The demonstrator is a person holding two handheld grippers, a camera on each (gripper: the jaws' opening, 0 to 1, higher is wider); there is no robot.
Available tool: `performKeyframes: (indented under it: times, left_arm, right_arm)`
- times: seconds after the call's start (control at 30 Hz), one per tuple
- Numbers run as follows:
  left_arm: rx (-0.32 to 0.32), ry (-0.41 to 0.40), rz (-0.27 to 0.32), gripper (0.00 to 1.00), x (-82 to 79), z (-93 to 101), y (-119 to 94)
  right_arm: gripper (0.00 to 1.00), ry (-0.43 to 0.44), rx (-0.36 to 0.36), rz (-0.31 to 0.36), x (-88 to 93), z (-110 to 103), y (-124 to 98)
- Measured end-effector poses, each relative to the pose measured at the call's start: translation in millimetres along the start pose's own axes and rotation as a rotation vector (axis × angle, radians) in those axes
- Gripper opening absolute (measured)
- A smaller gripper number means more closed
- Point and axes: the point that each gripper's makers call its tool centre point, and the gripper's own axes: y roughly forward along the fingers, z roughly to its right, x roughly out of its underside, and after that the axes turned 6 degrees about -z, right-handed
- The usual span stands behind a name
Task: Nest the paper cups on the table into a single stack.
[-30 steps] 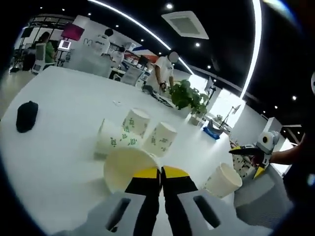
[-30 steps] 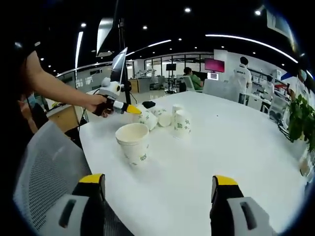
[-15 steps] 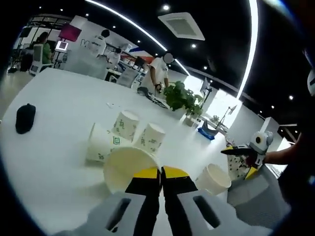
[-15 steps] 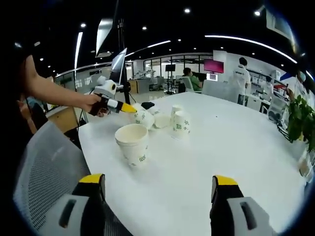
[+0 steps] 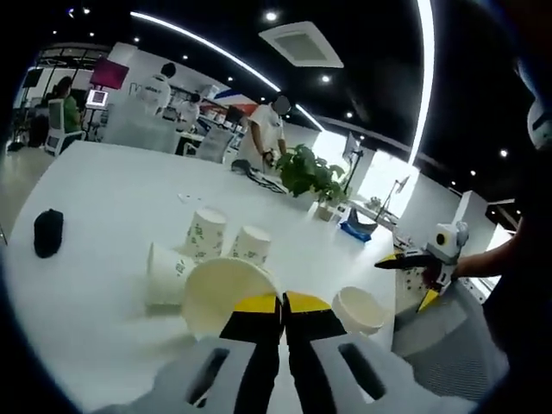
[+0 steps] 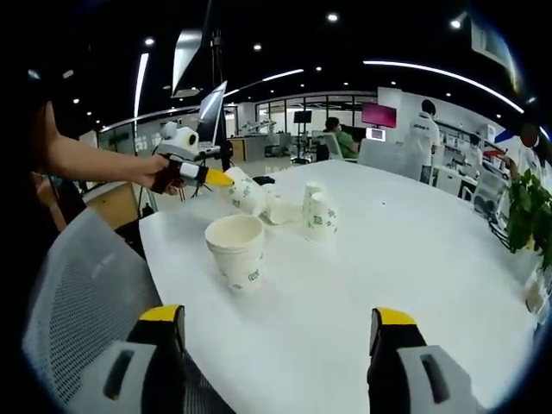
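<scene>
**Observer:** Where do things stand?

**Operator:** My left gripper [image 5: 282, 304] has its fingers closed on the rim of a held cup [image 5: 226, 293], lifted off the surface [image 6: 414, 250]. From the right gripper view I see that cup [image 6: 247, 195] hanging tilted just beyond the upright cup stack [image 6: 236, 250] that sits near the surface's left edge. Two upside-down cups [image 6: 319, 211] stand farther off, with one tipped cup [image 5: 166, 274] lying beside them. My right gripper [image 6: 274, 332] hangs low at the near edge, fingers spread wide, holding nothing.

**Observer:** What worries you?

**Operator:** I judge the grip is thin: only the rim is pinched, so the paper could buckle or slip. If I lower the cup at this tilt, its base may catch the stack's lip and knock the stack towards the edge. I'd level it first.
</scene>
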Motion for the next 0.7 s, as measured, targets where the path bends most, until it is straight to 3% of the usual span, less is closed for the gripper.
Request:
performKeyframes:
  times: [0.33,0.5,0.7]
  left_arm:
    - [0.022,0.056,0.011,0.0,-11.4,24.0,-7.3]
    - [0.052,0.08,0.047,0.0,-25.0,46.6,-16.7]
    - [0.095,0.128,0.044,0.0,-35.0,72.6,-23.8]
  right_arm:
    - [0.89,-0.006,-0.001,0.001,-1.4,-1.8,-0.3]
    - [0.9,-0.014,-0.003,0.002,-1.6,-2.6,-0.2]
    - [0.9,-0.017,-0.003,0.003,-2.2,-3.3,-0.6]
